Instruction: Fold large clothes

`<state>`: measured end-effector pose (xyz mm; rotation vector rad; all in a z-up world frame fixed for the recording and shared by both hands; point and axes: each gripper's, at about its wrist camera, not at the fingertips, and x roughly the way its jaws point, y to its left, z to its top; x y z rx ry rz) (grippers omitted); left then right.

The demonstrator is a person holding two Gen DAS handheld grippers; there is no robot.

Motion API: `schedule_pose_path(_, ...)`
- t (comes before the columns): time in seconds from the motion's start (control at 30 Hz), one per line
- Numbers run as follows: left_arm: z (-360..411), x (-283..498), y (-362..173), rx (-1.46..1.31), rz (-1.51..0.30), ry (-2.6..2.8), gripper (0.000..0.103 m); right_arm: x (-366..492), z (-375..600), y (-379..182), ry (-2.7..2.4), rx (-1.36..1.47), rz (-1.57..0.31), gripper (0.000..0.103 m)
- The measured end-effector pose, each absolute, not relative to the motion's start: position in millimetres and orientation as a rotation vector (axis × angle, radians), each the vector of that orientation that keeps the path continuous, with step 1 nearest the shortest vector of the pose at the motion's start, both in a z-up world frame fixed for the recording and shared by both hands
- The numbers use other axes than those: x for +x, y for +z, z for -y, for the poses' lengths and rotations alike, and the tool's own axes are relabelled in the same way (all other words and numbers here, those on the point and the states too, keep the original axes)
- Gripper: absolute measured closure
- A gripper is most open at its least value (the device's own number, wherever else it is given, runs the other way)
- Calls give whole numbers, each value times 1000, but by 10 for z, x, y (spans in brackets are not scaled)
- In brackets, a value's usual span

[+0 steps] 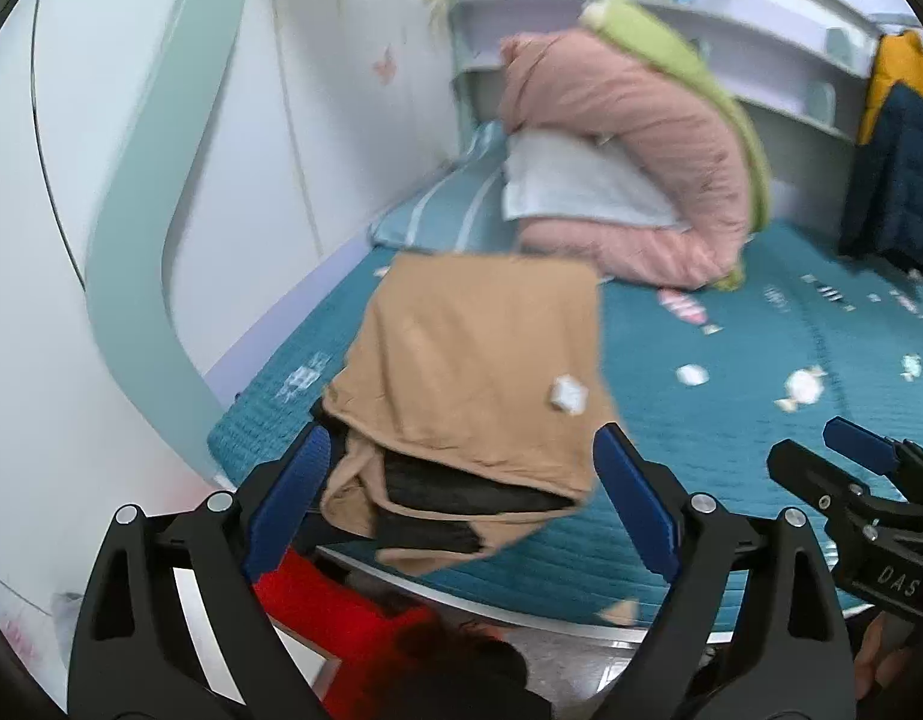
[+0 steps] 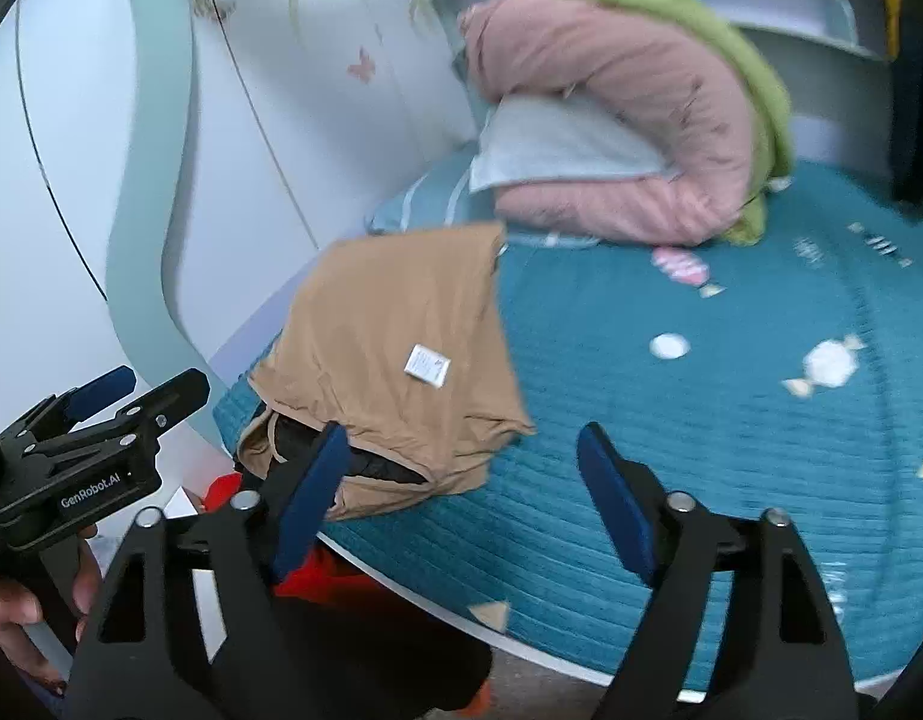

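A tan garment [image 1: 467, 372] with a dark lining and a small white tag lies folded on the teal bed cover [image 1: 731, 420], near the bed's front left corner. It also shows in the right wrist view [image 2: 395, 348]. My left gripper [image 1: 461, 480] is open, its jaws wide apart just in front of the garment's near edge, holding nothing. My right gripper [image 2: 461, 480] is open and empty, over the bed edge to the right of the garment. Each gripper shows in the other's view: the right one [image 1: 851, 468], the left one [image 2: 101, 402].
A pink quilt [image 1: 629, 138] with a white pillow and a green blanket [image 1: 689, 72] is piled at the bed's far end. A pale green bed frame post [image 1: 155, 228] stands left. Dark and yellow clothes [image 1: 899, 138] hang at the right. Something red [image 1: 329, 612] lies below the bed edge.
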<state>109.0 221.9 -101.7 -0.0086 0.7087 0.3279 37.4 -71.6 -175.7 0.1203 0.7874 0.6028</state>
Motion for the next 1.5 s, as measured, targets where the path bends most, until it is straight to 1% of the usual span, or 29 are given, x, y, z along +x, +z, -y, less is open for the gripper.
schedule_pose_path(0.1,-1952,911,-758,16,-668,323,11,192,1001,-1457,582,133,-751,20)
schedule_pose_path(0.23,-1644,664,-410,39,-597,294,10,-5,1283,-1057,546,126,-675,20)
schedule_pose_path(0.3,-1521,531,-256,28,-572,277,9,-146,1411,-852,522,104,-640,12)
schedule_pose_path(0.5,-1131,186,124,64,-478,249,8,-592,1770,-399,463,89,-514,11)
schedule_pose_path(0.57,-1022,76,236,70,-449,226,8,-690,1848,-353,436,76,-481,11)
schedule_pose_path(0.63,-921,-32,337,79,-423,207,5,-816,1936,-273,402,62,-441,11)
schedule_pose_path(0.83,-694,-313,560,97,-349,186,5,-1081,2160,-74,353,73,-368,10)
schedule_pose_path(0.9,-660,-376,602,98,-339,174,5,-1165,2210,0,347,72,-342,7)
schedule_pose_path(1.13,-572,-563,706,94,-301,160,5,-1314,2271,108,346,64,-275,7)
schedule_pose_path(1.5,-528,-684,770,99,-252,140,5,-1397,2302,132,346,53,-208,7)
